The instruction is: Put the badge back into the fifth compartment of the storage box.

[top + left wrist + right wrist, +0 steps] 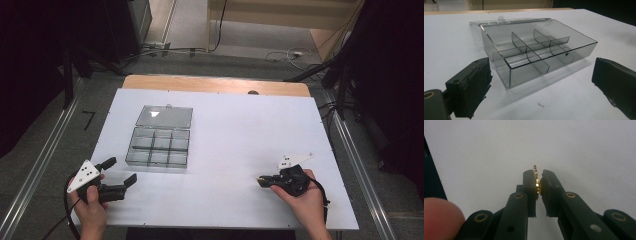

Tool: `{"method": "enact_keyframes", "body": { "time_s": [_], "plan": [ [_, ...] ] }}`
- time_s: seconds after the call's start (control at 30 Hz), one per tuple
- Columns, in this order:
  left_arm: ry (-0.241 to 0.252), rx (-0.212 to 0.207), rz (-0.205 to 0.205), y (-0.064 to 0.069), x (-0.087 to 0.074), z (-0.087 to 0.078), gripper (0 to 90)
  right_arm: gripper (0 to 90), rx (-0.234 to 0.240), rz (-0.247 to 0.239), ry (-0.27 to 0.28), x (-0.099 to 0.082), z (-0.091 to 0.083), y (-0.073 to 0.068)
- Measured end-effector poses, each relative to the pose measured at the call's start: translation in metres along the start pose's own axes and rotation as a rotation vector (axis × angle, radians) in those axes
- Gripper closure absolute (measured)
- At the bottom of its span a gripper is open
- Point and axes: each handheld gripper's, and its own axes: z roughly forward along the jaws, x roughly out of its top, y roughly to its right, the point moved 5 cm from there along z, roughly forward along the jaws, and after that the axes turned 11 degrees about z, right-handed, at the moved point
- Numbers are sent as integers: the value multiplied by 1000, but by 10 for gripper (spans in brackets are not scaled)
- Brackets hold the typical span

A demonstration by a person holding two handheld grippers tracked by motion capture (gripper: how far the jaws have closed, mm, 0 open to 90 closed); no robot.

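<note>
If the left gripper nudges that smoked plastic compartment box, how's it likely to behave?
The compartment box is thin-walled clear plastic with nothing visible in its cells, so it is probably light and would likely slide on the smooth white table rather than tip. Its lid lies open at the back, which may flex or shift the balance. The left gripper is open.

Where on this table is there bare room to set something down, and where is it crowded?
The white table top is bare between the compartment box and the right gripper, and along the far edge. It is tightest at the near left, where the open left gripper sits beside the box.
</note>
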Motion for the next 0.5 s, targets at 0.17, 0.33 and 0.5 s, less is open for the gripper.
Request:
{"method": "enact_keyframes", "body": {
  "time_s": [0.17, 0.33, 0.5],
  "plan": [
    [0, 0, -2, 0, 0, 0, 30, 798, 7, -20, 2, 13, 2, -6],
    [3, -1, -3, 0, 0, 0, 30, 797, 7, -28, 6, 22, 3, -11],
    [4, -3, -5, 0, 0, 0, 30, 798, 12, -34, 6, 29, 4, -14]
  ]
}}
